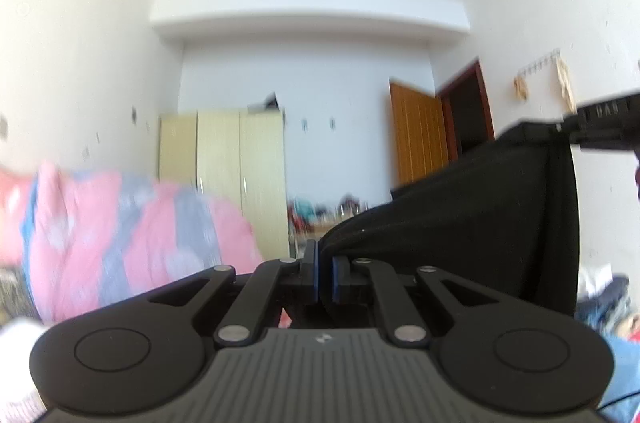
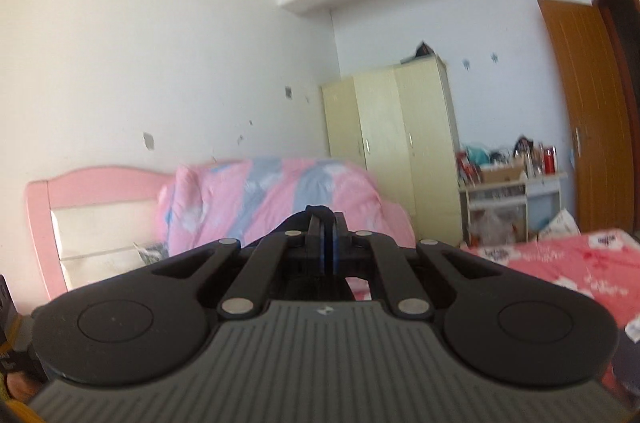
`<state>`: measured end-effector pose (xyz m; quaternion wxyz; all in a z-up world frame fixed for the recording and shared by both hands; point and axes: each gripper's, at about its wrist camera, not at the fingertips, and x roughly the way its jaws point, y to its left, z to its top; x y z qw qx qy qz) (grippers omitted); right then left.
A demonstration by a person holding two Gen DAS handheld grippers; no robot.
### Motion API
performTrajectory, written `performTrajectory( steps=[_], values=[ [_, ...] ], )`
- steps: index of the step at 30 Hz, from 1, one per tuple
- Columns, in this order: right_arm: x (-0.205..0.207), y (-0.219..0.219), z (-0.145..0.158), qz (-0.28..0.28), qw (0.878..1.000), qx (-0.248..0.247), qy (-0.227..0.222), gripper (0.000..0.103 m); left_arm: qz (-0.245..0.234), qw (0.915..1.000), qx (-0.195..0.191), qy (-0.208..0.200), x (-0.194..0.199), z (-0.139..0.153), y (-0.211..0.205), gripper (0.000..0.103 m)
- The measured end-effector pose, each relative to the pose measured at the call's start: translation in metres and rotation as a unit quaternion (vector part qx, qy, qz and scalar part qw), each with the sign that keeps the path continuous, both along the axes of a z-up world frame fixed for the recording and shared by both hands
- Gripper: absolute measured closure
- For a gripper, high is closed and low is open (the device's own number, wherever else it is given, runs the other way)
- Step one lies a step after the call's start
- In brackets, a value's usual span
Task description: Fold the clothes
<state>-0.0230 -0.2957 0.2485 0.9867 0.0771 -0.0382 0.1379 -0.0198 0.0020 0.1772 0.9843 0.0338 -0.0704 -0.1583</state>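
Note:
A black garment (image 1: 460, 223) hangs in the air, stretched between both grippers. In the left wrist view my left gripper (image 1: 325, 263) is shut on one edge of it, the cloth bunched over the blue pads. The garment rises rightward to my right gripper (image 1: 568, 129), which pinches its other upper edge. In the right wrist view my right gripper (image 2: 329, 239) is shut, with a fold of the black garment (image 2: 290, 223) bulging beside its fingertips; the rest of the cloth is hidden under the gripper. Both grippers point roughly level across the room.
A pink and blue quilt (image 2: 280, 199) is heaped on the bed by a pink headboard (image 2: 92, 187). A red patterned sheet (image 2: 568, 263) covers the bed at right. A pale wardrobe (image 2: 400, 151), a cluttered desk (image 2: 512, 183) and an open wooden door (image 1: 420, 139) stand behind.

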Motion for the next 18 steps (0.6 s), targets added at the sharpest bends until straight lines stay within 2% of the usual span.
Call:
performTrajectory(
  steps=[6,10,15,18],
  values=[
    [-0.042,0.003,0.042,0.015,0.998,0.0,-0.069,0.101,0.01,0.9971,0.007,-0.075,-0.042,0.052,-0.002,0.096],
    [-0.052,-0.005,0.061,0.035,0.996,0.009,-0.087,0.101,0.015,0.9942,0.016,-0.105,-0.055,0.07,-0.01,0.096],
    [-0.039,-0.013,0.059,0.039,0.996,0.004,-0.076,0.101,0.016,0.9951,0.02,-0.096,-0.039,0.067,-0.021,0.096],
    [-0.011,-0.02,0.04,0.036,0.998,0.011,-0.045,0.101,0.021,0.9973,0.028,-0.065,-0.004,0.05,-0.027,0.096]
  ],
)
